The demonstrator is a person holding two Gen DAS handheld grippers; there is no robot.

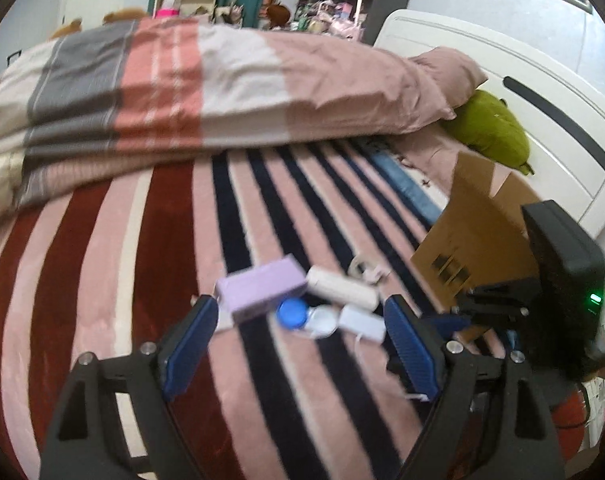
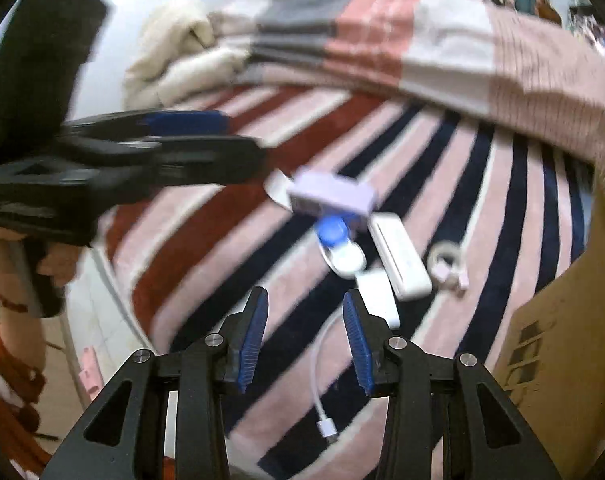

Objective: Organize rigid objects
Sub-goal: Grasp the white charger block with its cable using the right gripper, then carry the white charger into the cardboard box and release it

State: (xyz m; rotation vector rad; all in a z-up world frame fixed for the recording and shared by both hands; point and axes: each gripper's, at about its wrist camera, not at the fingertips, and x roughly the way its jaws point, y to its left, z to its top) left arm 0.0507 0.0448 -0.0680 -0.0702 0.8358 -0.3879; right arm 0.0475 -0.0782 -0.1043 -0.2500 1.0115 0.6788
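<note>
Small rigid items lie in a cluster on the striped blanket: a lilac box (image 1: 260, 290) (image 2: 331, 197), a blue-and-white lens case (image 1: 306, 316) (image 2: 336, 244), a long white case (image 1: 342, 286) (image 2: 400, 258), a small white charger with cable (image 1: 362, 322) (image 2: 378, 298) and a coiled pink cable (image 1: 368, 270) (image 2: 448, 266). My left gripper (image 1: 298, 324) is open and empty, hovering just in front of the cluster. My right gripper (image 2: 306, 312) is open and empty, above the blanket just short of the charger. The left gripper also shows in the right wrist view (image 2: 238, 148).
An open cardboard box (image 1: 478, 236) (image 2: 562, 320) stands at the right of the items. A folded striped quilt (image 1: 182, 92) lies behind, with a green plush (image 1: 490, 128) and white headboard (image 1: 542, 92) at the right. The bed's edge and floor (image 2: 82, 320) are at the left.
</note>
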